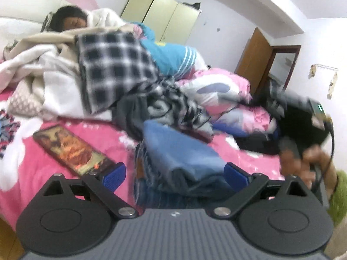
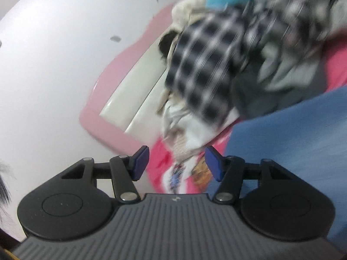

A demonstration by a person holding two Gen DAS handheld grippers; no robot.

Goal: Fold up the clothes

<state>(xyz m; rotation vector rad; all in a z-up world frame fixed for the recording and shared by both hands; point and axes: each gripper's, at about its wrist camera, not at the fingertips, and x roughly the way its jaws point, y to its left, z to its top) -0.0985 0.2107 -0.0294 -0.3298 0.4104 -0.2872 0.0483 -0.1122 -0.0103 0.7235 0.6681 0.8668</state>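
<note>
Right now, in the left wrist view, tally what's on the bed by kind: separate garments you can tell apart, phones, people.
Garments told apart: 3 (blue garment, black-and-white plaid shirt, grey garment)
Phones: 1 (phone)
People lying on the bed: 1 (person)
Total: 5
The rest of the heap is too tangled to split.

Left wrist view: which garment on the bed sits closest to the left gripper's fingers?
The folded blue garment, lying directly ahead between the open left gripper. The black-and-white plaid shirt and grey clothes lie farther back in the pile.
</note>
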